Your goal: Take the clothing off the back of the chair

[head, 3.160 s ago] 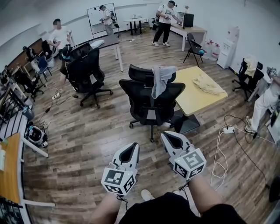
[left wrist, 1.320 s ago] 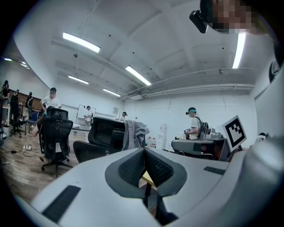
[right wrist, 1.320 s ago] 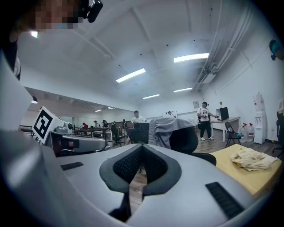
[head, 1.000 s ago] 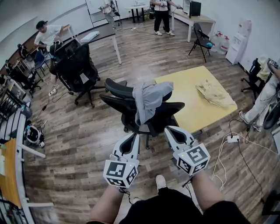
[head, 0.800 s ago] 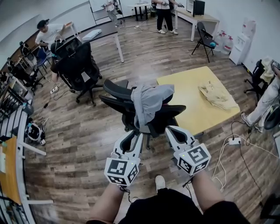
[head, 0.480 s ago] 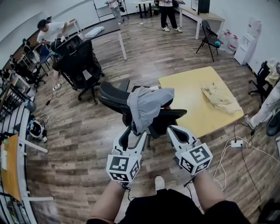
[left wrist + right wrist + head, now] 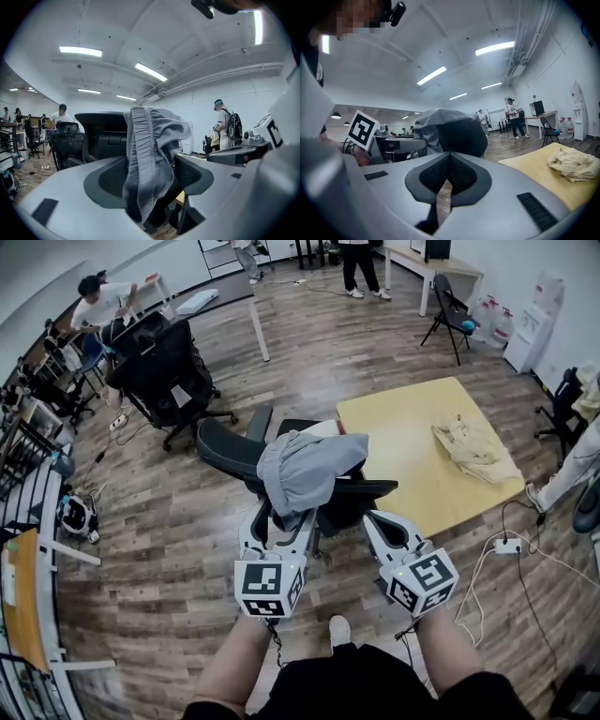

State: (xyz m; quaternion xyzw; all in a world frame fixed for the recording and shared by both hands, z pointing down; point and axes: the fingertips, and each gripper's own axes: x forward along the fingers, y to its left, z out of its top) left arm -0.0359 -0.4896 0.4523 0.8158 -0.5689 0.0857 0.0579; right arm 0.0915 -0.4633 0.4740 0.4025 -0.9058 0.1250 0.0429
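Note:
A grey garment [image 7: 305,470] hangs over the back of a black office chair [image 7: 225,448]. My left gripper [image 7: 281,519] is right at the chair back. Its jaws have just been opening and stand wide open. In the left gripper view the garment's [image 7: 149,154] hanging end dangles between the left gripper's [image 7: 152,187] jaws, and the pads do not press on it. My right gripper [image 7: 373,518] is shut and holds nothing, just right of the chair back. The right gripper view shows its [image 7: 449,177] pads meeting, with the draped garment [image 7: 436,124] ahead and slightly left.
A yellow table [image 7: 412,442] stands just right of the chair, with a beige cloth [image 7: 473,451] on it. Another black office chair [image 7: 169,371] stands at the far left. A power strip with cables [image 7: 506,545] lies on the wooden floor. People stand at the back.
Both grippers have moved forward up to the chair back. The left gripper's jaws went from shut to wide open, and the garment's hanging end is now between them.

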